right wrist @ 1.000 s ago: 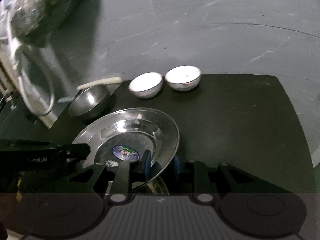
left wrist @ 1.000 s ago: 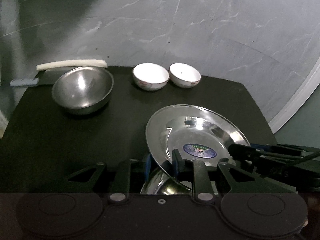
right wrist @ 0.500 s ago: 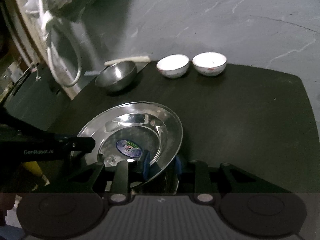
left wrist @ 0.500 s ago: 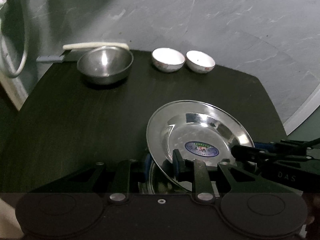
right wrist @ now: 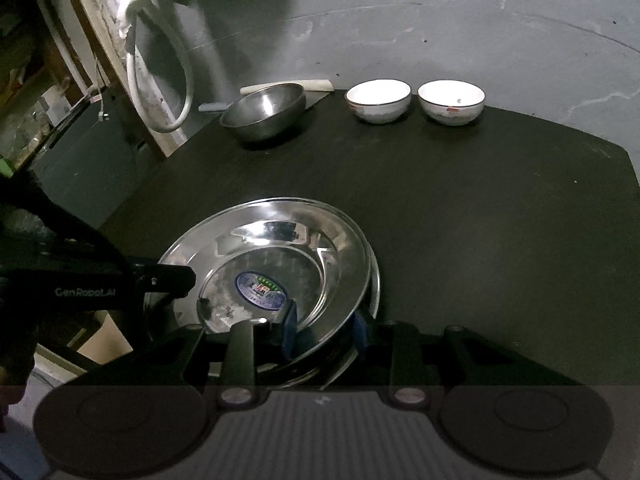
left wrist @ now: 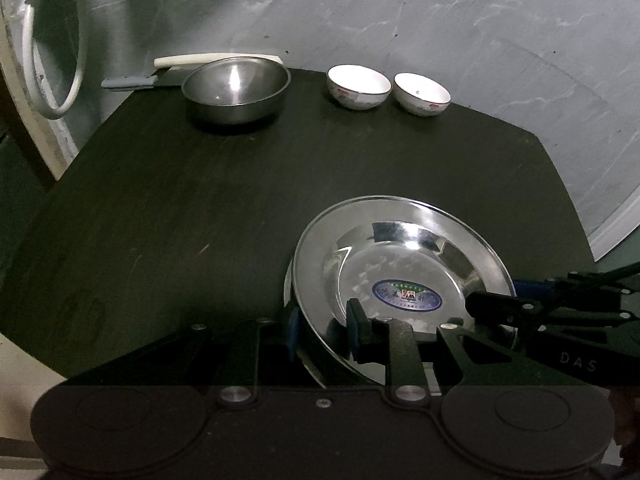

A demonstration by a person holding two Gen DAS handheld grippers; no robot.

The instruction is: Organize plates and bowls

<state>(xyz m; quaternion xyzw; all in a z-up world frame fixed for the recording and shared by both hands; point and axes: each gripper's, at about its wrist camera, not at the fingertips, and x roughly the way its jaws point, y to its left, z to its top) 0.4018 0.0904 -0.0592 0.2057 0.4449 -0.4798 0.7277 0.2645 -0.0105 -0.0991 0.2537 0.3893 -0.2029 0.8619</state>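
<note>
bench [left wrist: 240,208] is dark, plate [left wrist: 400,264] sits at its near edge toward the right corner. looks like a second steel plate nested under it: a second rim shows on the right in the right wrist view. cannot tell if the top one is lifted or resting.

left gripper [left wrist: 322,332] pinches the plate's near-left rim, one finger under, one pad inside the dish. right gripper [right wrist: 324,330] pinches the near-right rim the same way. both clamp on thin polished steel, little contact area.

risks, my read:
- rim slips out of one gripper if the two hands don't move together; plate pivots on the other grip and drops or clatters.
- if the lower plate sticks to the upper one it may ride up, then fall off the near edge.
- plate is right at the edge, so any slip goes to the floor, not the bench.
- uneven lift tilts it; steel on steel slides easily.

around: steel bowl [left wrist: 236,90] at the far left edge, knife [left wrist: 136,81] with a pale handle and a white strip [left wrist: 216,59] behind it. two white bowls [left wrist: 358,86] [left wrist: 422,93] side by side at the far edge, just apart. hose loop [right wrist: 160,80] hangs off the left, off the bench.

middle of the bench is open, nothing between plate and bowls. the bowls only matter if the plate goes to the far edge.
</note>
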